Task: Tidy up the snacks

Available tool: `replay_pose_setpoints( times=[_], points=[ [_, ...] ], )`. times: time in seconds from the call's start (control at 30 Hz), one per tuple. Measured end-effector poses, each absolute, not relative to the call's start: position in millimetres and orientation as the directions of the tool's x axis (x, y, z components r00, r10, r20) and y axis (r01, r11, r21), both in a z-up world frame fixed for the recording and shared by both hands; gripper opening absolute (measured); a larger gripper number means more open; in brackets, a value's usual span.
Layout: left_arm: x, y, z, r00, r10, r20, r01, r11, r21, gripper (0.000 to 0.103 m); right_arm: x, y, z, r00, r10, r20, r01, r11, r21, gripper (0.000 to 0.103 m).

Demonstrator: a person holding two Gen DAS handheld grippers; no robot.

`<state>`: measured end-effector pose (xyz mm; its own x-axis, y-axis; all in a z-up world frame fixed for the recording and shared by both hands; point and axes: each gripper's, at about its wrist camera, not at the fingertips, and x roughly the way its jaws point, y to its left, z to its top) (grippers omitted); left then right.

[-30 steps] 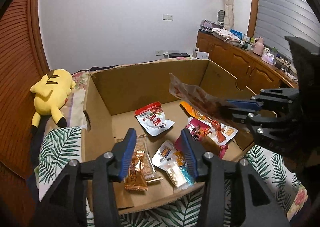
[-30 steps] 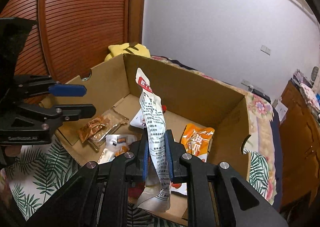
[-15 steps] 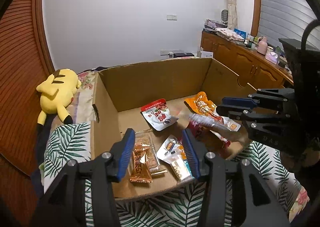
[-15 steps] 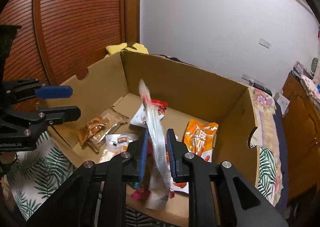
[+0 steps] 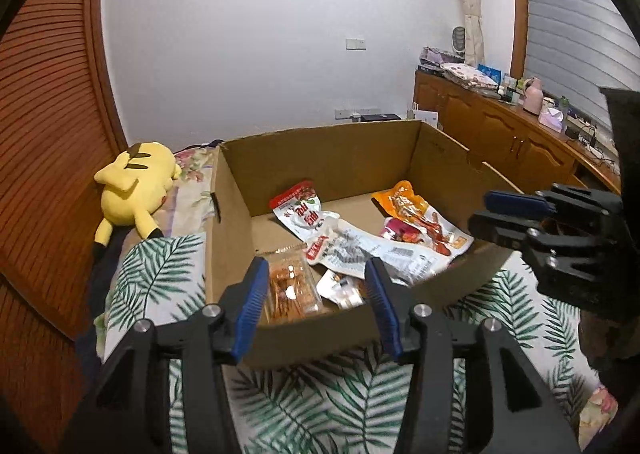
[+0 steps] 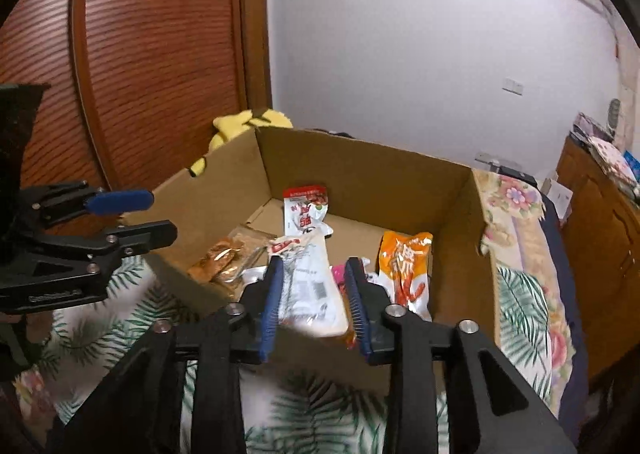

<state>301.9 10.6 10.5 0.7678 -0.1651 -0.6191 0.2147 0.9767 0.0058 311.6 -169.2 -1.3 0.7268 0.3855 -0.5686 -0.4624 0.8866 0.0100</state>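
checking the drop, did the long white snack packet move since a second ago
Yes. The long white snack packet stood upright, clamped in the right gripper; now it lies flat in the cardboard box, and the jaws are open.

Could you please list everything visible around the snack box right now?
cardboard box: one, brown, open, on the leaf-print cloth
white printed packet: one, lying flat in the box middle
red-and-white pouch: one, box rear
orange packet: one, box right
clear cracker pack: one, orange contents, box front-left
Pikachu plush: one, yellow, left of the box
wooden cabinet: brown, far right
left gripper: open, empty
right gripper: open, empty
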Motion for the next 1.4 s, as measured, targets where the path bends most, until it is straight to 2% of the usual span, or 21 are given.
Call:
replay_pose_setpoints(
  times=[0.33, 0.87, 1.0, 1.13, 1.27, 1.4],
  points=[
    [213.4, 5.0, 25.3, 0.812, -0.135, -0.568, 0.185, 0.982, 0.030, 0.054, 222.2, -189.1, 17.5, 0.799, 0.349, -0.490, -0.380, 0.924, 0.037, 0.063],
    [110.6, 11.0, 32.3, 0.850, -0.108, -0.515, 0.145, 0.989, 0.032, 0.055, 135.4, -209.3, 23.7, 0.858, 0.279, -0.432, -0.282, 0.958, 0.058, 0.075],
    [94.3, 10.2, 33.6, 0.867, -0.091, -0.490, 0.120, 0.992, 0.027, 0.055, 118.9, -214.6, 23.8, 0.868, 0.274, -0.413, -0.268, 0.961, 0.074, 0.084],
    [85.2, 10.8, 33.8, 0.874, -0.078, -0.480, 0.109, 0.993, 0.036, 0.056, 107.1, -217.1, 24.3, 0.878, 0.259, -0.403, -0.251, 0.965, 0.073, 0.088],
    [78.9, 7.2, 35.2, 0.872, -0.083, -0.482, 0.113, 0.993, 0.033, 0.072, 98.3, -220.2, 23.8, 0.885, 0.243, -0.398, -0.235, 0.970, 0.069, 0.090],
    [72.1, 2.7, 36.5, 0.877, -0.071, -0.474, 0.105, 0.993, 0.047, 0.078, 90.0, -221.6, 22.3, 0.895, 0.225, -0.386, -0.217, 0.974, 0.065, 0.092]
  ],
)
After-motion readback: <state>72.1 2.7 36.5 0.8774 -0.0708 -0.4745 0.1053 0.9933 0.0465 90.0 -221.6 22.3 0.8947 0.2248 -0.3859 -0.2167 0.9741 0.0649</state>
